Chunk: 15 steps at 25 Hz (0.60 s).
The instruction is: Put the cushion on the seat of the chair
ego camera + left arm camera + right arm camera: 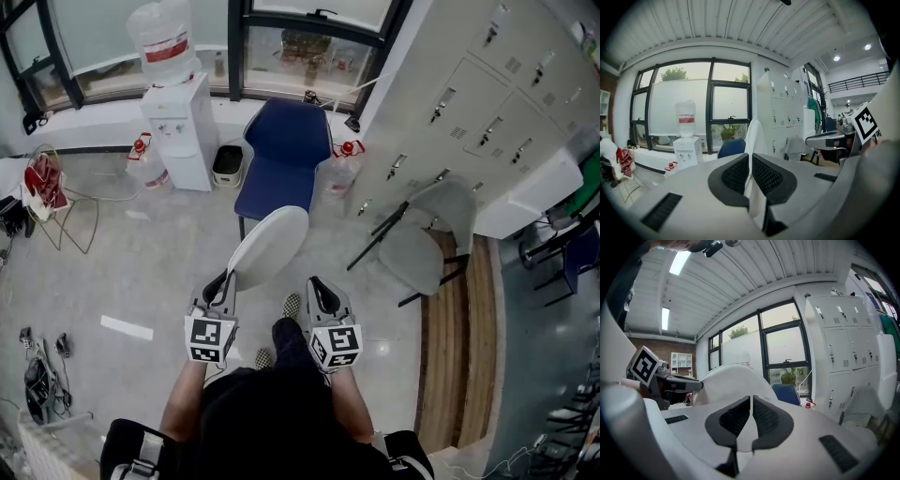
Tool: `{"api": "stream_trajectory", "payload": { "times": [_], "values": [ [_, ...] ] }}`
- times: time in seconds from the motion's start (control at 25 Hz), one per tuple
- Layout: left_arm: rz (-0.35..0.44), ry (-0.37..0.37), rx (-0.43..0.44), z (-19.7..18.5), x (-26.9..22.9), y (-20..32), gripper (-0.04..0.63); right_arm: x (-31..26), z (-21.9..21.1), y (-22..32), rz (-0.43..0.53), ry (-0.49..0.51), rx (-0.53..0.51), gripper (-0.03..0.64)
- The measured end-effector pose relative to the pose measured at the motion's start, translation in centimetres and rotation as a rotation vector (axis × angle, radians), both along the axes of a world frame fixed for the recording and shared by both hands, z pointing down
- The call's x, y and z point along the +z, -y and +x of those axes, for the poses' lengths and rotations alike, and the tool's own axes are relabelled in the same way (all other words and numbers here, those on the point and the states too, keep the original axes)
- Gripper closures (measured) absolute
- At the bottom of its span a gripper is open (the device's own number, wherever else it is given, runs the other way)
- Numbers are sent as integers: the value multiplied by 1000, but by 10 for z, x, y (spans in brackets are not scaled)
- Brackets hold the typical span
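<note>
- Now, nearest me, my left gripper (225, 283) is clamped on the white cushion (272, 246) by its edge; my right gripper (319, 287) is closed, empty.
- Farther ahead stands the blue chair (274, 187); I'd keep the cushion level and lower it flat on the seat.

You're standing in an office or workplace common area. Ahead of you a water cooler (178, 131) with a big bottle on top stands under tall black-framed windows (309, 47), and a spare water jug (142, 161) sits beside it on the pale polished floor (141, 272). A bank of grey lockers (487, 103) lines the wall on your right. A blue office chair (281, 155) and a grey chair (427, 239) stand nearby.
</note>
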State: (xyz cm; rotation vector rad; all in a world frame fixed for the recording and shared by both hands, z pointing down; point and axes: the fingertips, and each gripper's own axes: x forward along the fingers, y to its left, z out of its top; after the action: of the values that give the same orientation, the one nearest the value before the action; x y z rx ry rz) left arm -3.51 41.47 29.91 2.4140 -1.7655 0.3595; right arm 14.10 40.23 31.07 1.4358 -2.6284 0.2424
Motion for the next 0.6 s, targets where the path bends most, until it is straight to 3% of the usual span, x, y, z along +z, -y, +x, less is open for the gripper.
{"api": "stream_trajectory", "payload": {
  "times": [0.6],
  "values": [
    [-31, 11, -15, -3, 15, 138, 563, 21, -1, 137, -38, 1, -21, 575]
  ]
}}
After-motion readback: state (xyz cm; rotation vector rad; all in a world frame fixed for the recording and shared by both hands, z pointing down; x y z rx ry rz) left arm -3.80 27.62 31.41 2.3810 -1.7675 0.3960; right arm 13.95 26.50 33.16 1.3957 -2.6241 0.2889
